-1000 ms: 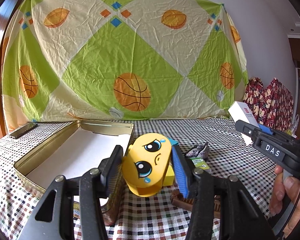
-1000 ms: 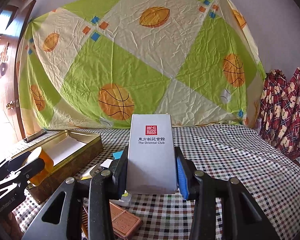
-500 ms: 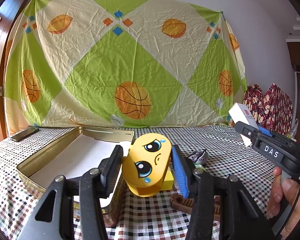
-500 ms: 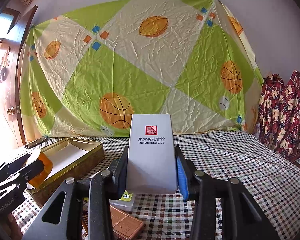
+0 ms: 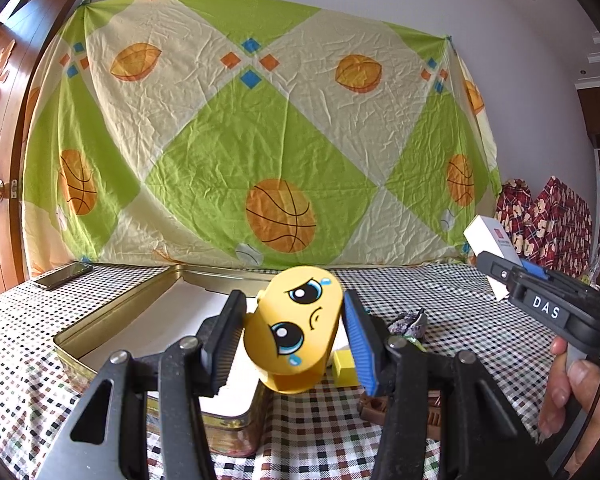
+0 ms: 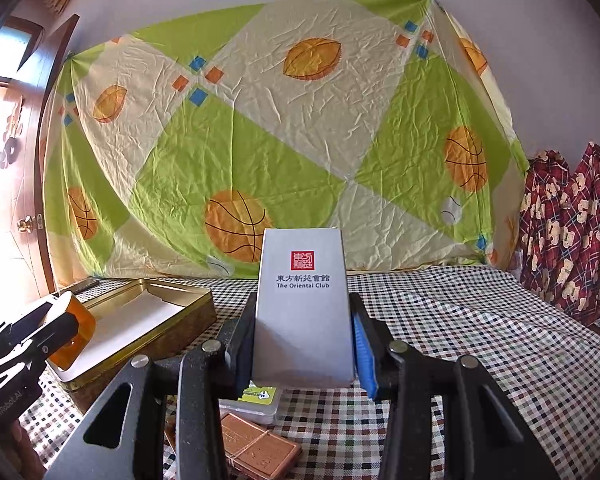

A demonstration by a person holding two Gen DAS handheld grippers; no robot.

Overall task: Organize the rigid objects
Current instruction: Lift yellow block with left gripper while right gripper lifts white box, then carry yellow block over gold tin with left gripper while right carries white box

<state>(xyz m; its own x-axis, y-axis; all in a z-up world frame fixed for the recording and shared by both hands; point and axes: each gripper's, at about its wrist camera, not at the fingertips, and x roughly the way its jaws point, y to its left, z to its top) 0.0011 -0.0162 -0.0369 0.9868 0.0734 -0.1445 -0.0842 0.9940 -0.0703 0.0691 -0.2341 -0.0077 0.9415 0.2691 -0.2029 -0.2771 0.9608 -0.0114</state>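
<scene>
Now my left gripper [image 5: 294, 334] holds the yellow toy [image 5: 294, 330] tightly above the tin's [image 5: 112, 322] near corner; my right gripper [image 6: 302, 338] clamps the white box [image 6: 302, 308] over the table [image 6: 480, 320]; I fear the round toy may slip out.

The tin [image 5: 100, 322] looks like glossy gold metal, lined with matt white paper. The yellow toy [image 5: 296, 334] is smooth plastic. The box [image 6: 304, 304] is matt card. The checked tablecloth [image 6: 480, 340] and wrinkled backdrop [image 6: 300, 128] are cloth.
</scene>
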